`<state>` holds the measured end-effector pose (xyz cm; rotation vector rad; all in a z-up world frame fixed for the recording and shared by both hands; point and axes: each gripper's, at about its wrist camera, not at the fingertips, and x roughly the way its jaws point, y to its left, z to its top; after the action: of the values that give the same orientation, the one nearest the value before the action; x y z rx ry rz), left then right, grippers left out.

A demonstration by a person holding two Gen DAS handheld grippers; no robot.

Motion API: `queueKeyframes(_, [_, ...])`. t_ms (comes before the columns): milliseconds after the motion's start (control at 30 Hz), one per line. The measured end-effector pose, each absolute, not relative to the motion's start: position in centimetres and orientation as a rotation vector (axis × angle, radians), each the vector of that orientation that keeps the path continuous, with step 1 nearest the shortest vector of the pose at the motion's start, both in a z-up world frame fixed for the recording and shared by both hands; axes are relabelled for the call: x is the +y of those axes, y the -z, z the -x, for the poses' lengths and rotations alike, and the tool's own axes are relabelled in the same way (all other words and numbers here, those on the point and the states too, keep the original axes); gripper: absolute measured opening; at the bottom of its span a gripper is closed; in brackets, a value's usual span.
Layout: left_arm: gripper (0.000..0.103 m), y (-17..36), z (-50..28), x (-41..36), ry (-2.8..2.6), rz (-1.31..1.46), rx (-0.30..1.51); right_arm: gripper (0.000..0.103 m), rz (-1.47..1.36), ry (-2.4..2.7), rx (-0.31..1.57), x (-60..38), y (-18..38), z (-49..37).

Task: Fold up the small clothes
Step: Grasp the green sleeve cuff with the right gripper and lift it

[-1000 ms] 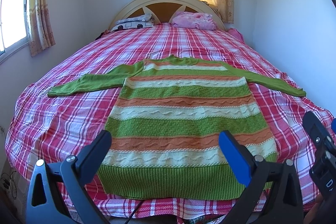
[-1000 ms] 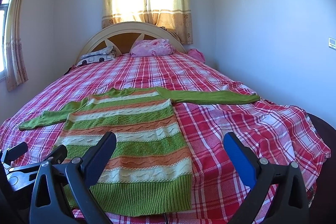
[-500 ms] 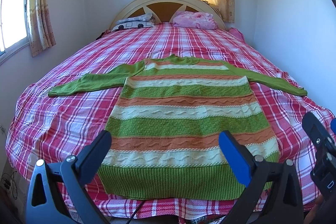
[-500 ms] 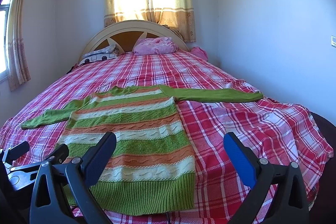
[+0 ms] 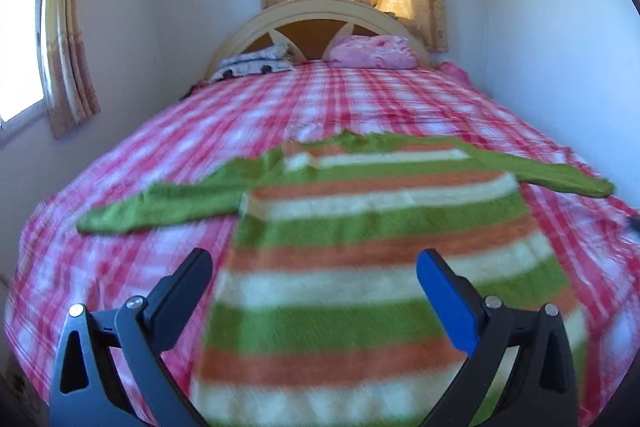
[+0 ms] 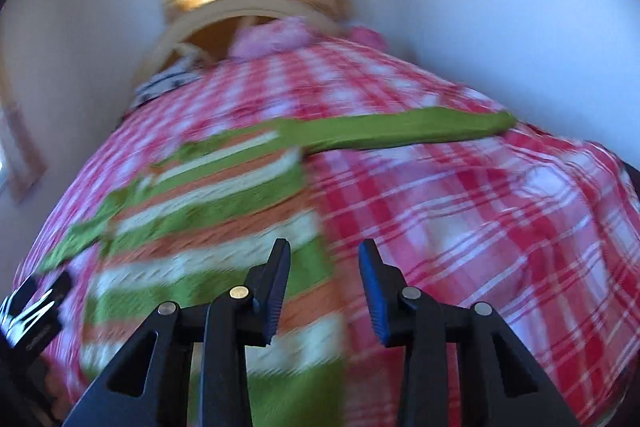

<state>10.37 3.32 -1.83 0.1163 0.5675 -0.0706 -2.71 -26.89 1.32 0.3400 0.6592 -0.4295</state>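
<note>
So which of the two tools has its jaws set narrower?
The right tool: only a slim gap separates its fingers, above the sweater's edge. The left tool gapes wide across the sweater's body.

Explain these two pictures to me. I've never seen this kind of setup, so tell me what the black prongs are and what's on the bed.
There is no robot: a person holds a two-finger gripper in each hand, with a camera on each looking along its fingers. One picture is from the left gripper, jaws wide apart. The other is from the right gripper, jaws narrower but with a gap. Neither holds anything. On the plaid bedspread lies a striped sweater, flat, sleeves spread. A pink pillow lies by the headboard. Both pictures are motion-blurred.
</note>
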Motion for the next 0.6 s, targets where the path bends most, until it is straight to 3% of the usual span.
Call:
queueKeyframes(167, [0.103,1.8,-15.6,4.5,0.029,-0.116,0.57,0.051,-0.552,0.548,0.633,-40.2,-2.5,0.3])
queueKeyframes(233, [0.103,2.6,-17.7,4.6,0.016,-0.113,0.591,0.065,-0.617,0.567,0.646,-45.2,-2.2,-1.0])
queueKeyframes(300, [0.103,3.8,-19.6,4.8,0.015,-0.088,0.632,0.068,-0.694,0.595,0.679,-49.4,-1.0,-2.2])
queueKeyframes(467, [0.103,6.6,-22.4,5.1,-0.003,-0.04,0.708,0.068,-0.819,0.698,0.66,-56.6,1.7,-4.0])
queueKeyframes(600, [0.103,8.4,-23.4,5.3,-0.015,-0.019,0.728,0.045,-0.764,0.74,0.725,-58.8,3.6,-7.4])
